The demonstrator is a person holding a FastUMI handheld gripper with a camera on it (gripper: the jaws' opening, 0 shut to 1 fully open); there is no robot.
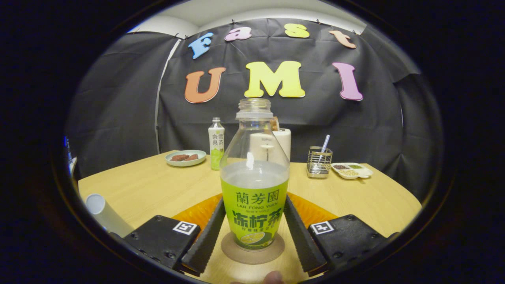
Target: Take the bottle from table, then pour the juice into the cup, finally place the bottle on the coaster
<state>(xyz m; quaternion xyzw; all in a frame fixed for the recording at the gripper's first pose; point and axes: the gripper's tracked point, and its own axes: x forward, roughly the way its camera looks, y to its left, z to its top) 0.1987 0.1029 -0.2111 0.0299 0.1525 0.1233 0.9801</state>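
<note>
The open-topped juice bottle [254,185] has a clear neck, a green label and pale juice up to its shoulder. It stands upright on a round brown coaster [252,252], which lies partly on an orange mat [193,215]. My gripper [255,201] is shut on the bottle, one black finger [207,234] against each side of the label. A white cup [103,213] stands on the table to the left of the left finger.
At the back of the wooden table [150,189] are a plate of food [185,157], a second small bottle [216,148], a white roll [282,144] behind my bottle, a metal caddy with a straw [318,161] and a white divided dish [352,170].
</note>
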